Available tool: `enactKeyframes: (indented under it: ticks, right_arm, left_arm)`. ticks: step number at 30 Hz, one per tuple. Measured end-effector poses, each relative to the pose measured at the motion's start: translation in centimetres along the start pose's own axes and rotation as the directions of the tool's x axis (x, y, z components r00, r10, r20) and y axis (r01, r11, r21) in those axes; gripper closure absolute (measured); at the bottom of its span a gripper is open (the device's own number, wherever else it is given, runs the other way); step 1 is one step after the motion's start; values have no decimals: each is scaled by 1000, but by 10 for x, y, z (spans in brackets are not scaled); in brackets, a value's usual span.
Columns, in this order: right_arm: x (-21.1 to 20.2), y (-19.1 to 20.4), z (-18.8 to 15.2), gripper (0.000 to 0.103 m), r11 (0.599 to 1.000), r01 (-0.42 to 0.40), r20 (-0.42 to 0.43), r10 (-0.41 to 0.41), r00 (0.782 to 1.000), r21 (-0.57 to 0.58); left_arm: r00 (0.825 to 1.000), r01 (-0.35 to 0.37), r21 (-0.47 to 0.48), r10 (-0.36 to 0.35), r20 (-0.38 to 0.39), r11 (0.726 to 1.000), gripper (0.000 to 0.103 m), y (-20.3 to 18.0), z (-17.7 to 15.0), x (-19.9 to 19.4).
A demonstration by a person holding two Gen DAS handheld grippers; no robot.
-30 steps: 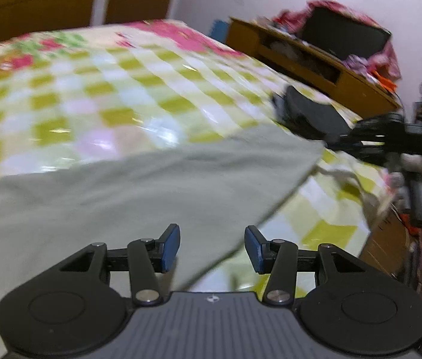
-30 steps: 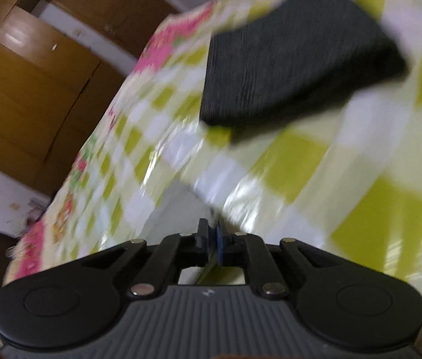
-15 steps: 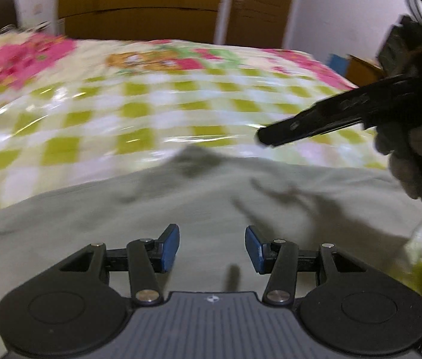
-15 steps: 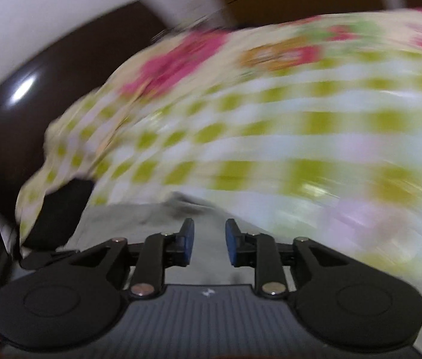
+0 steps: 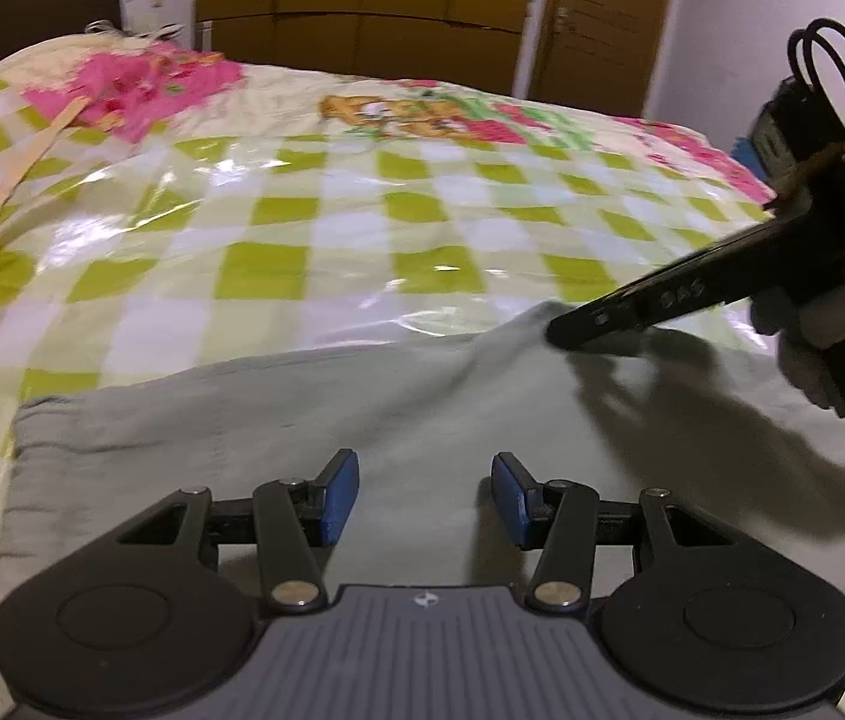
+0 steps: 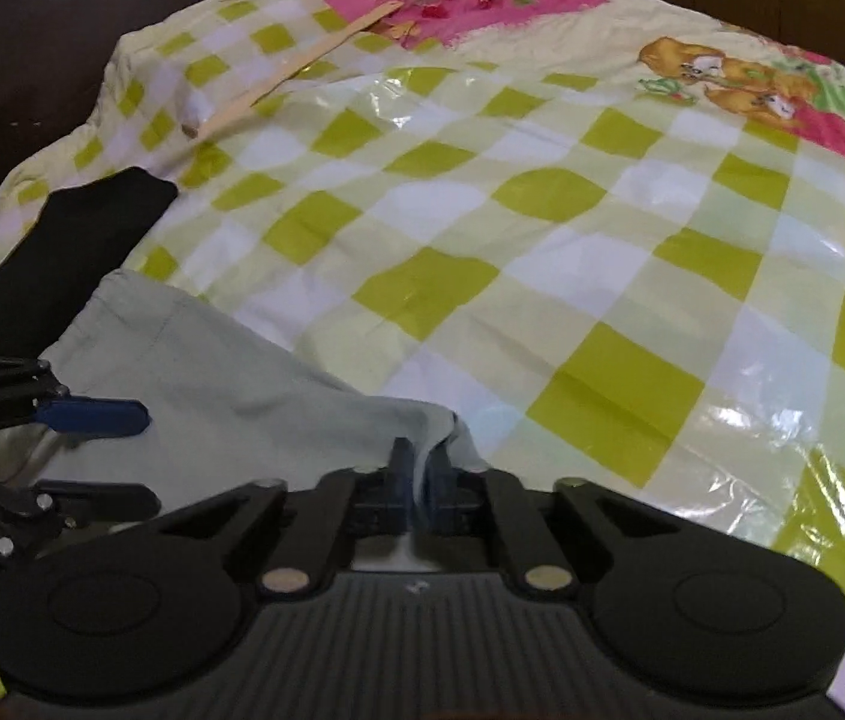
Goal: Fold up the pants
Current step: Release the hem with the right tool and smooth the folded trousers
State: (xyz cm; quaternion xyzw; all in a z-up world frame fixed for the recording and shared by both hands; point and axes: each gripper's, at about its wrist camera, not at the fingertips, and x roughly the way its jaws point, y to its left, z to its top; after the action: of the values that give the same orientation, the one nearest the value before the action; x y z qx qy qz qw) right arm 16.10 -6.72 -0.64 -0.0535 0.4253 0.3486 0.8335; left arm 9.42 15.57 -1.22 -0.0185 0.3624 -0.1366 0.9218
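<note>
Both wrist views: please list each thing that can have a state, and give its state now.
left gripper: open, hovering over the pants, holding nothing.
right gripper: shut on the far edge of the pants.
grey-green pants: lying flat on the bed, one edge pinched and lifted.
black garment: lying folded beside the pants.
checked bedcover: spread out, glossy.

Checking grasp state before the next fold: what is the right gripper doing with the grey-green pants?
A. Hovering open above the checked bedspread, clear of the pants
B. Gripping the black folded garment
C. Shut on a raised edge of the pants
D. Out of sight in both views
C: in the right wrist view the right gripper has its fingers closed with a pinched-up edge of the pants between them.
</note>
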Motion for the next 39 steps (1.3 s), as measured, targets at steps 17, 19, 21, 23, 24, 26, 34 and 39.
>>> enactKeyframes:
  ticks: [17, 19, 21, 23, 24, 26, 34, 39]
  right_arm:
    - [-48, 0, -28, 84, 982, 90, 139, -113, 984, 164]
    - [-55, 8, -45, 83, 984, 75, 131, -97, 987, 161]
    - [-52, 9, -59, 83, 981, 66, 90, -83, 992, 180]
    - [-45, -1, -71, 84, 964, 92, 43, -106, 993, 249]
    - [-46, -8, -74, 85, 954, 78, 45, -95, 994, 288]
    - [-54, -16, -74, 83, 938, 76, 59, -102, 993, 337]
    - [-86, 0, -81, 78, 949, 12, 116, -52, 992, 316]
    - [-92, 8, -106, 76, 941, -6, 93, -27, 995, 338]
  left_arm:
    - [972, -232, -57, 230, -35, 971, 40, 51, -26, -35]
    - [969, -244, -37, 242, -56, 969, 37, 46, -26, -32]
    - [963, -261, -20, 258, -79, 965, 36, 44, -26, -27]
    - [958, -273, -13, 271, -89, 962, 36, 42, -25, -27]
    - [957, -279, -11, 277, -90, 960, 36, 40, -23, -28]
    - [960, -271, -17, 269, -82, 962, 36, 36, -19, -33]
    - [984, -163, 7, 163, -74, 987, 36, -10, -8, -35]
    - [987, -102, 51, 107, -122, 994, 36, -48, -11, -15]
